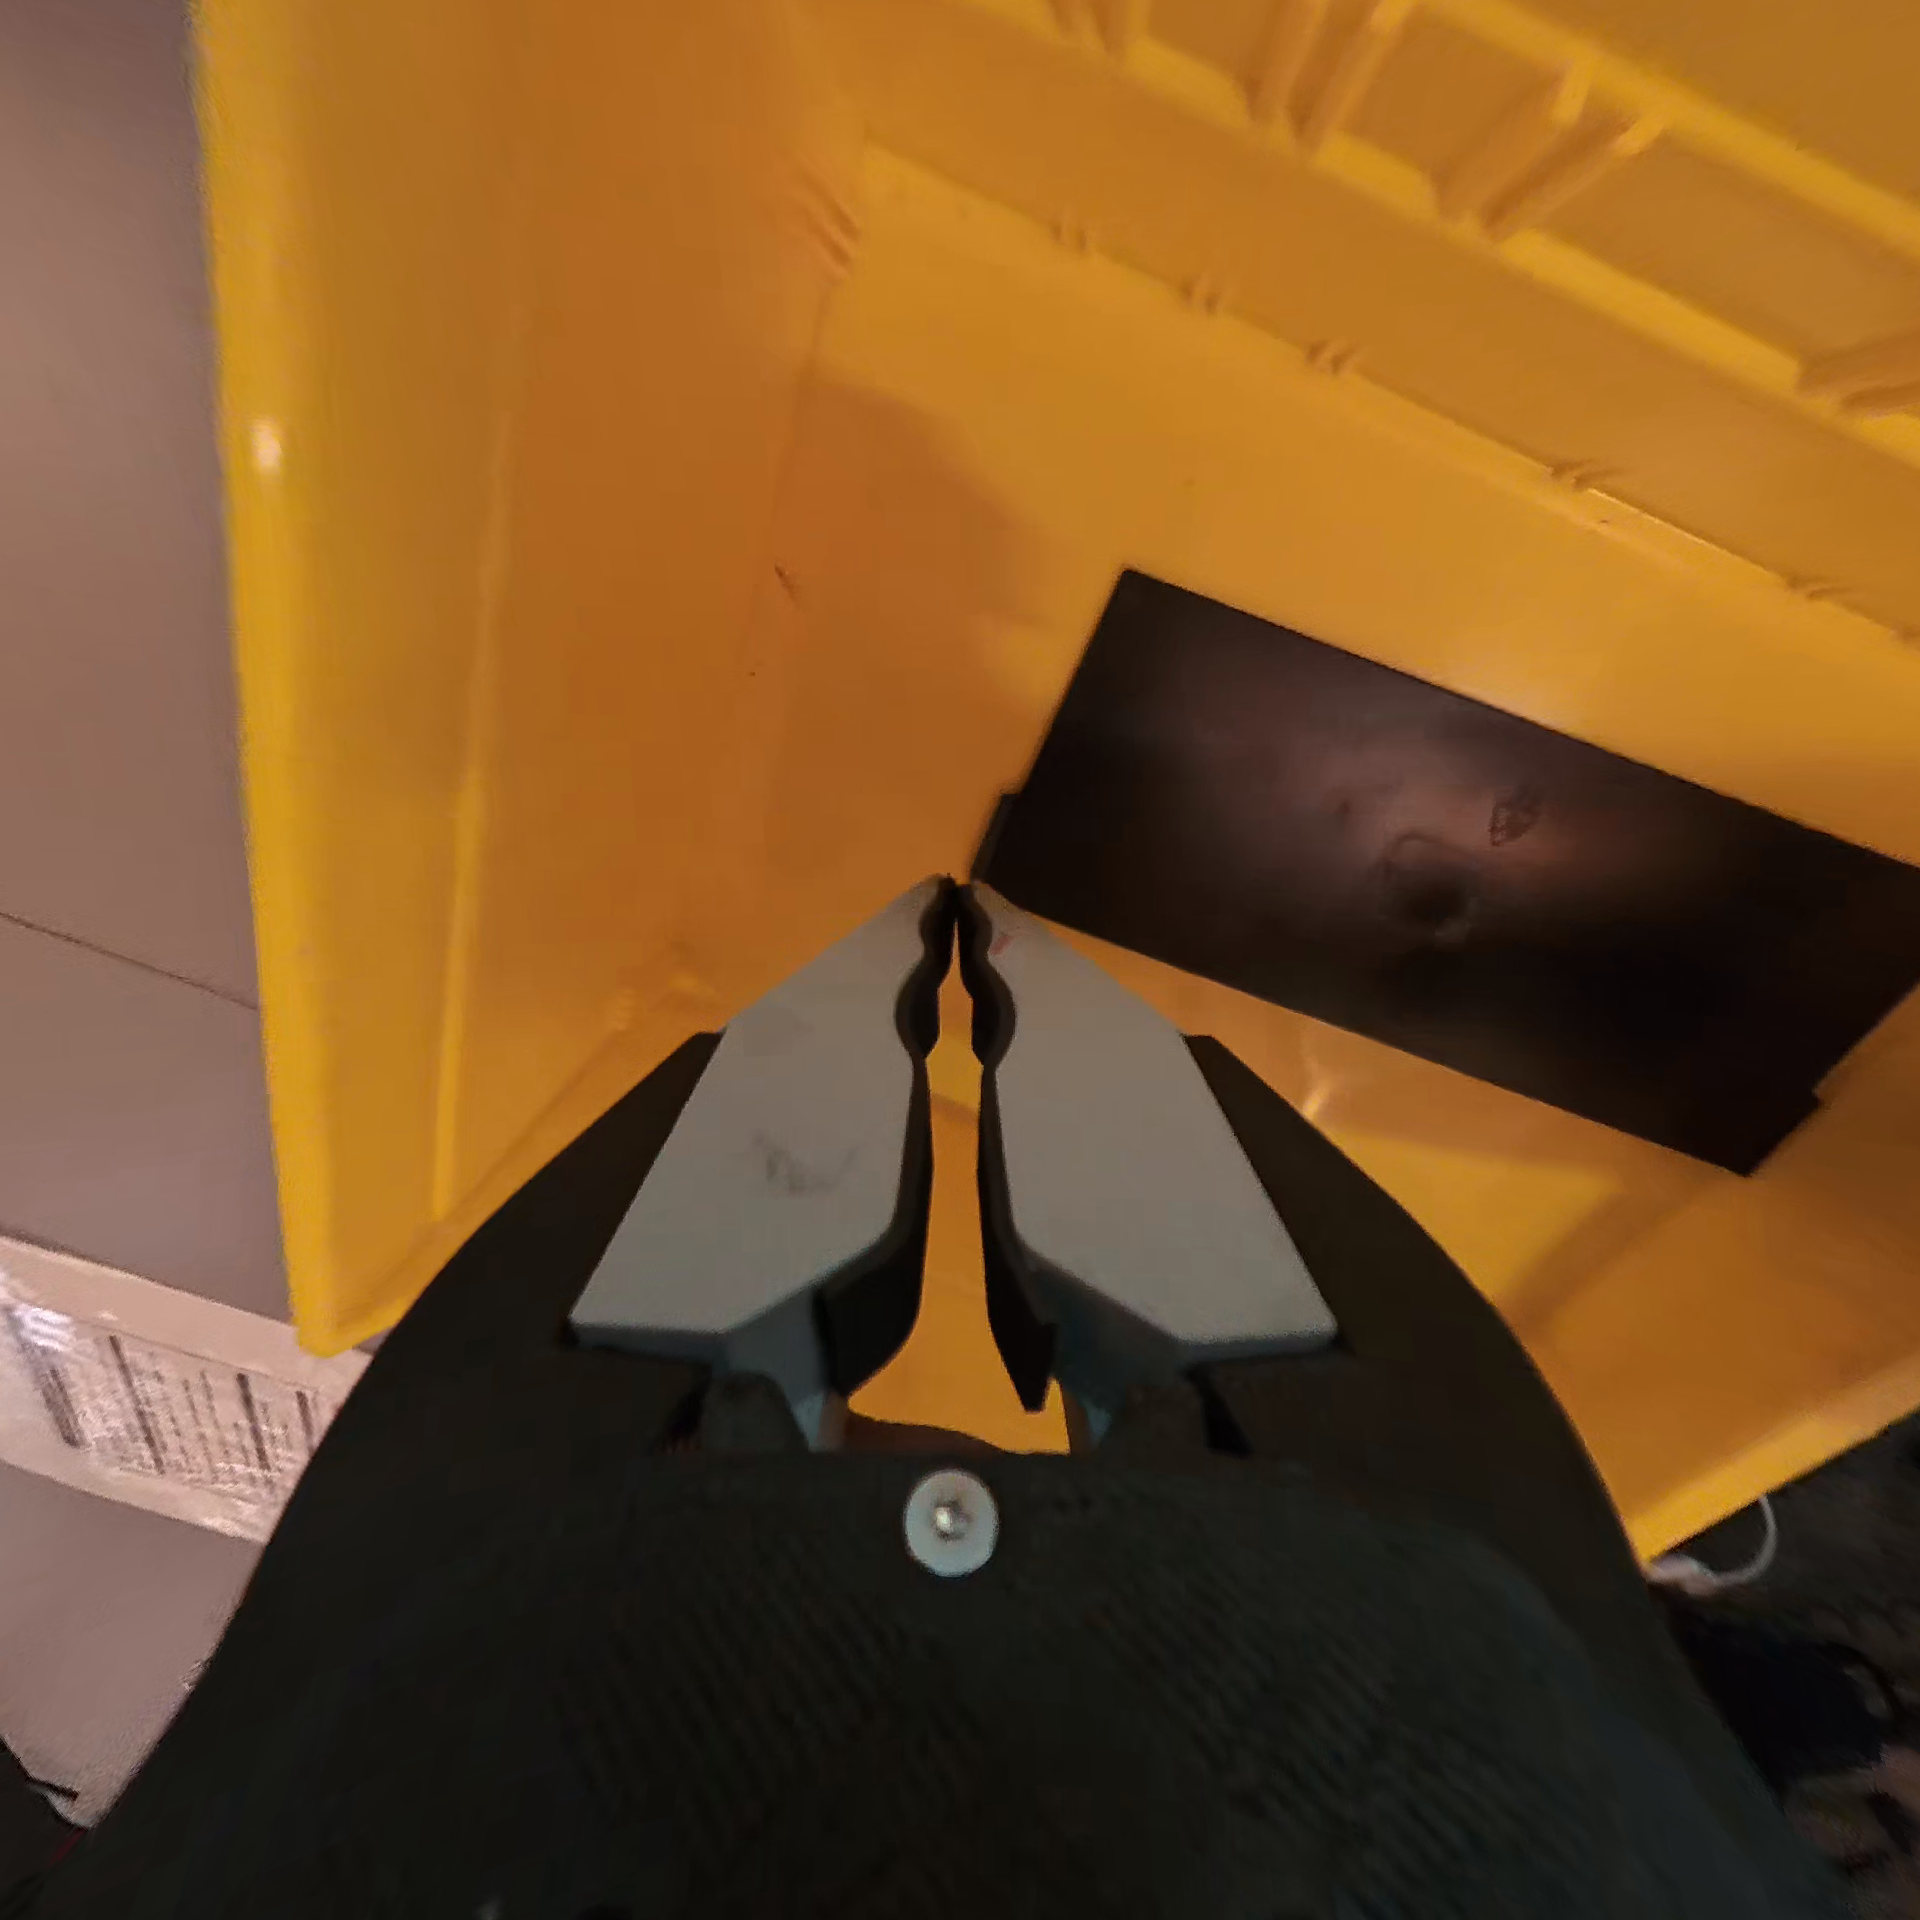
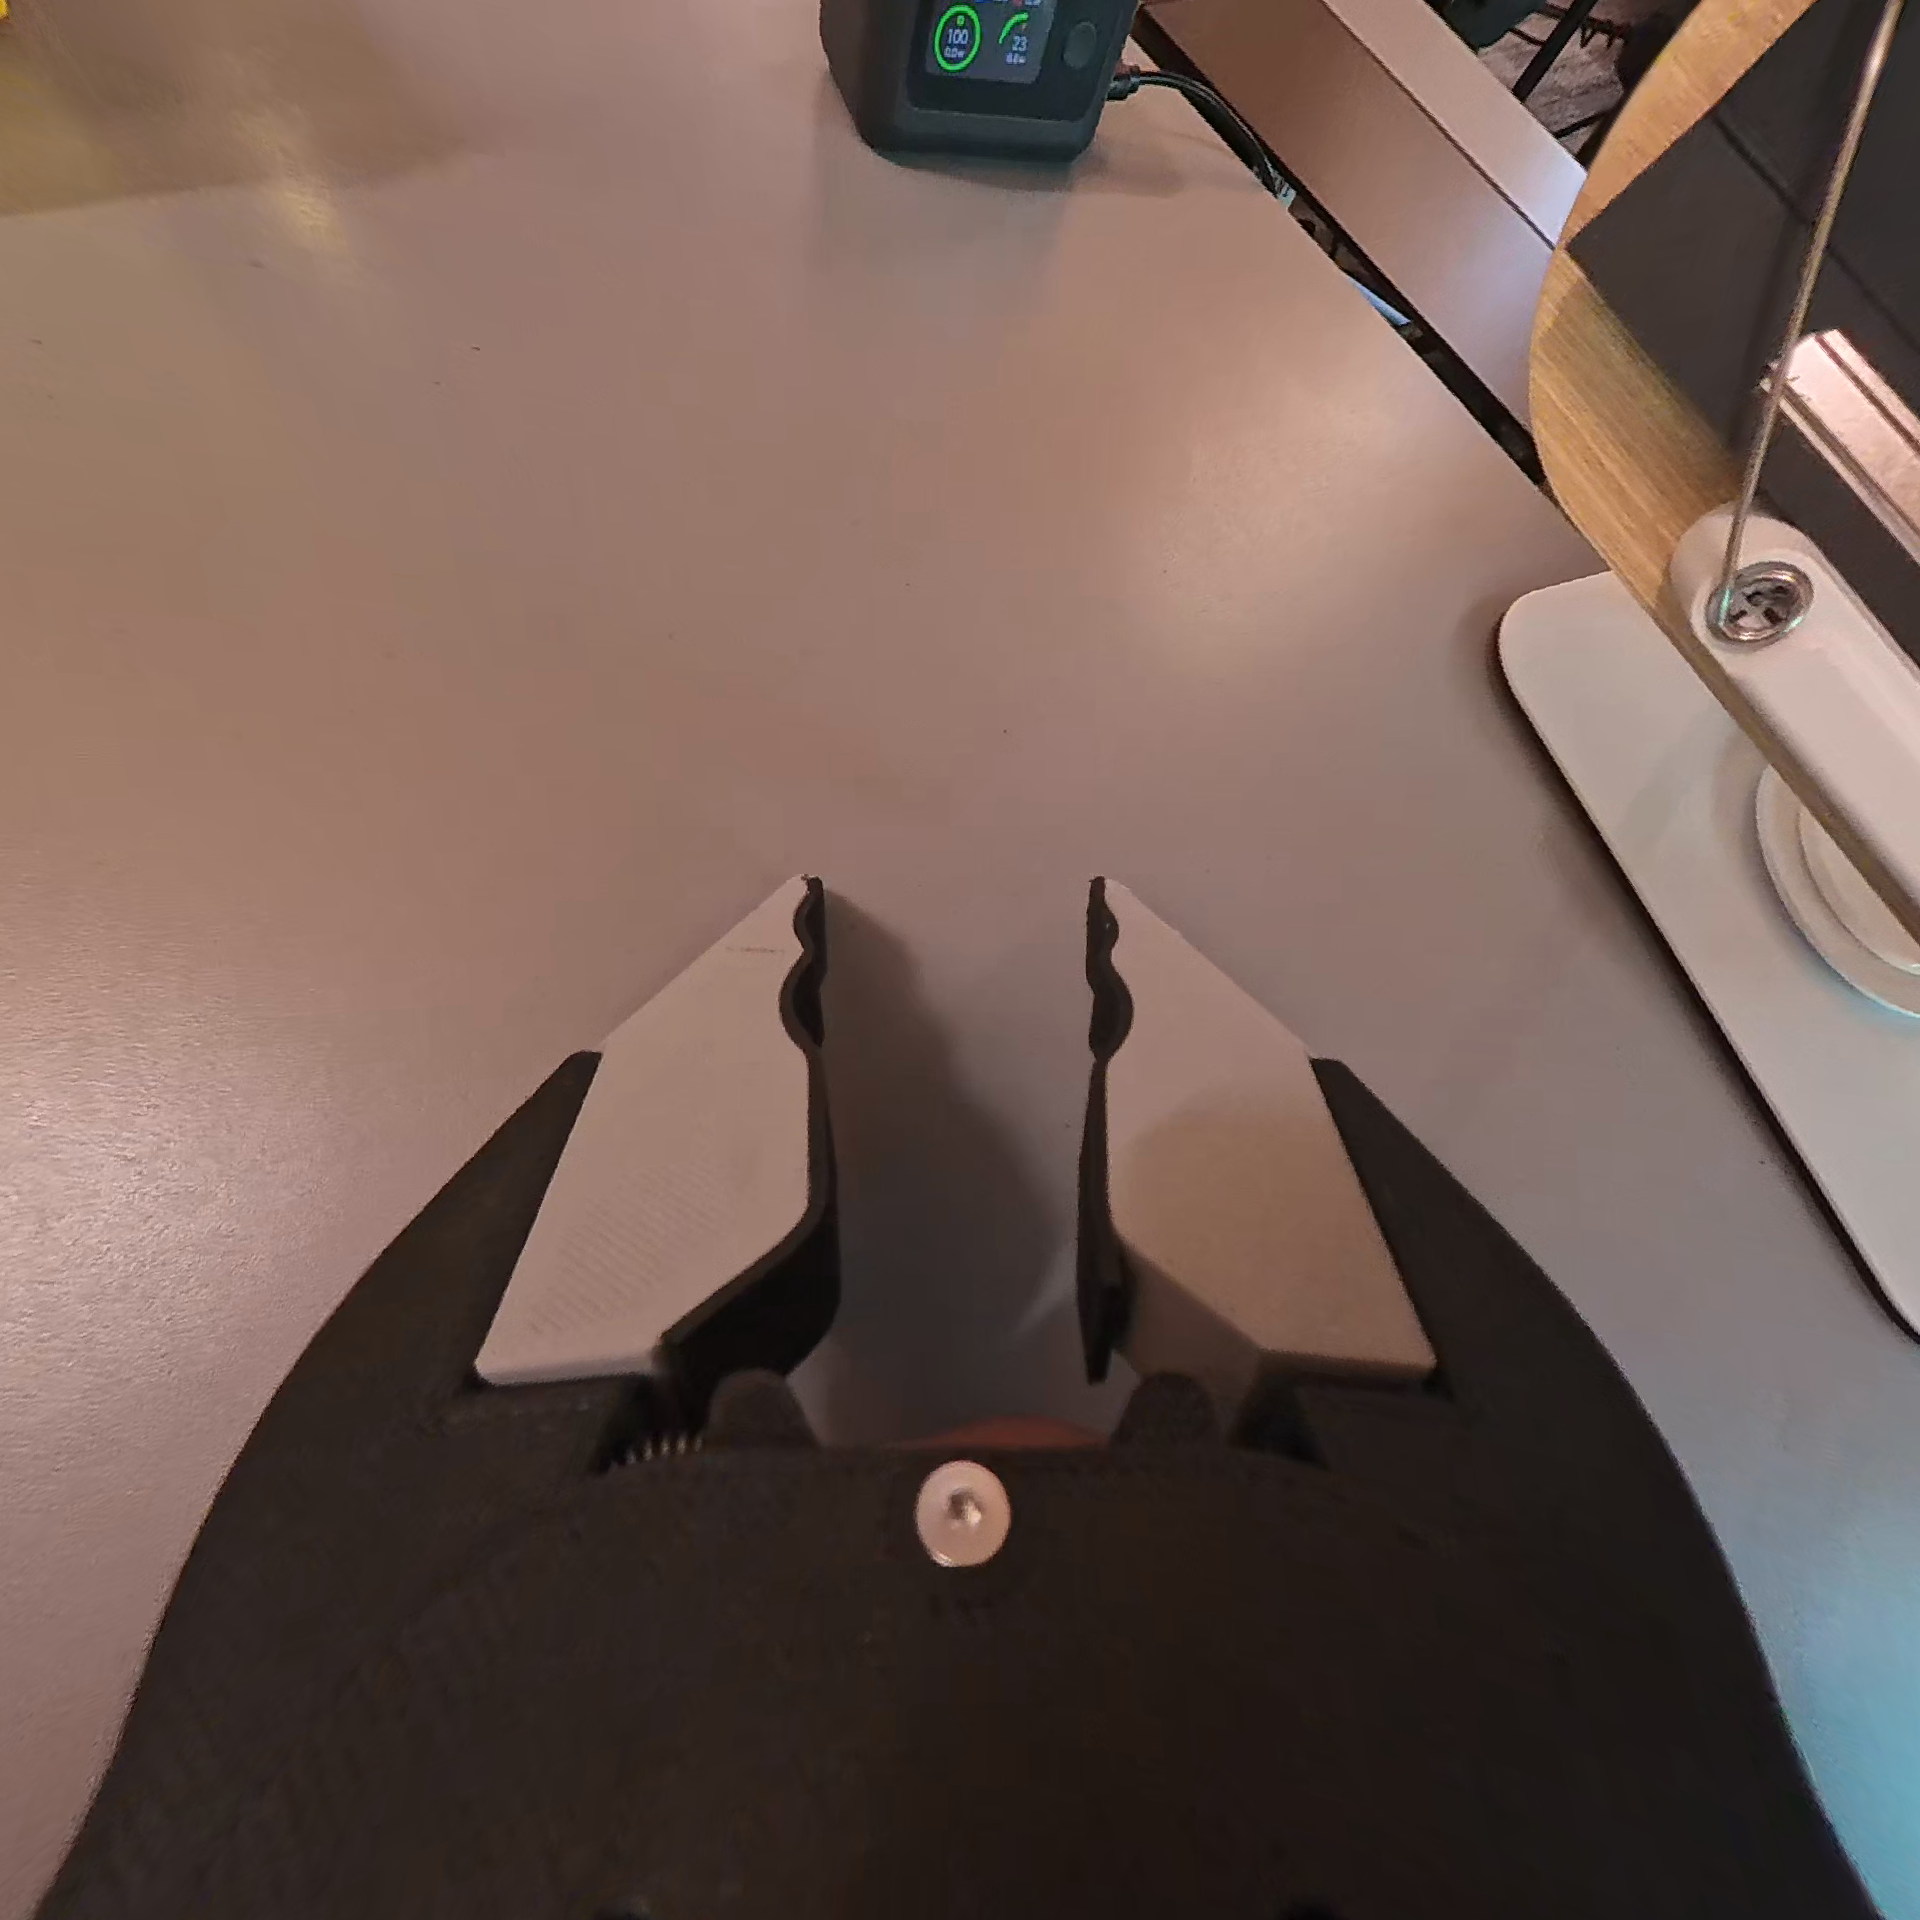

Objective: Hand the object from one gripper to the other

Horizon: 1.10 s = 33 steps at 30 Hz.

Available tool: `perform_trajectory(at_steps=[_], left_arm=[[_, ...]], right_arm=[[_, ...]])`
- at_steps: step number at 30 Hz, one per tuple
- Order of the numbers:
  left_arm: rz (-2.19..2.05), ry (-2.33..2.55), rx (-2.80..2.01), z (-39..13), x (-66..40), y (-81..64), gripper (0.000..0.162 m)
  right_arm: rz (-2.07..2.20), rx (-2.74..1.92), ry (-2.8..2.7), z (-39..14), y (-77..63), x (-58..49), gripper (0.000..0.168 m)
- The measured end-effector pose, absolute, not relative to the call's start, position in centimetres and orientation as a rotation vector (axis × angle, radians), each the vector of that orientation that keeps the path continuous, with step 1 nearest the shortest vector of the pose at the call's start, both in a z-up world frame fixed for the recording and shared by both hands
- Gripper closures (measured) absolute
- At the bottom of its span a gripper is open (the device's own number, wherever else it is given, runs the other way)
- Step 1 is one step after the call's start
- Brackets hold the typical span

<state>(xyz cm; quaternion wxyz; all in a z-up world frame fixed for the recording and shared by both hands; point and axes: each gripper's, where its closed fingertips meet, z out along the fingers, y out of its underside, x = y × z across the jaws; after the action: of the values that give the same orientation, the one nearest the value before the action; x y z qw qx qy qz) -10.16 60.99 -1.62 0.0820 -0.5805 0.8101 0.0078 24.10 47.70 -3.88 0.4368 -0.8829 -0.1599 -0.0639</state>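
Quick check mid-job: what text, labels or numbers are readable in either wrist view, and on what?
White printed sheet, left of the yellow bin: lines of print, too blurred to read.
Black panel in the bin: faint marks, no legible text.
Dark device on the table: lit screen with figures and coloured rings; I don't transcribe screens.

A flat, black rectangular object [image 1: 1455,873] is seen in the left wrist view, lying on the floor of a yellow plastic bin [image 1: 623,520]. It is skewed, its long axis running from ten o'clock to four o'clock. Its matte top face bears faint smudges.
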Motion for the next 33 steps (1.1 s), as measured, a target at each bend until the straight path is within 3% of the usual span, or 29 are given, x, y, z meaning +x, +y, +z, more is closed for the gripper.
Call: perform_trajectory(at_steps=[1,11,20,33], left_arm=[[0.039,2.432,-1.738,-2.1,-10.2,61.0,0.162],[-0.021,2.462,-1.854,-4.6,-10.6,60.9,0.150],[0.008,2.542,-1.785,-4.7,-10.8,60.4,0.162],[0.017,2.547,-1.675,-2.8,-10.6,59.4,0.162]], right_arm=[[-0.164,-2.195,-0.402,-3.9,47.7,24.1,0.121],[-0.148,-2.192,-0.397,-3.8,47.6,24.0,0.121],[-0.158,-2.192,-0.419,-3.9,47.7,23.6,0.122],[-0.140,-2.192,-0.404,-3.8,47.7,23.7,0.122]])
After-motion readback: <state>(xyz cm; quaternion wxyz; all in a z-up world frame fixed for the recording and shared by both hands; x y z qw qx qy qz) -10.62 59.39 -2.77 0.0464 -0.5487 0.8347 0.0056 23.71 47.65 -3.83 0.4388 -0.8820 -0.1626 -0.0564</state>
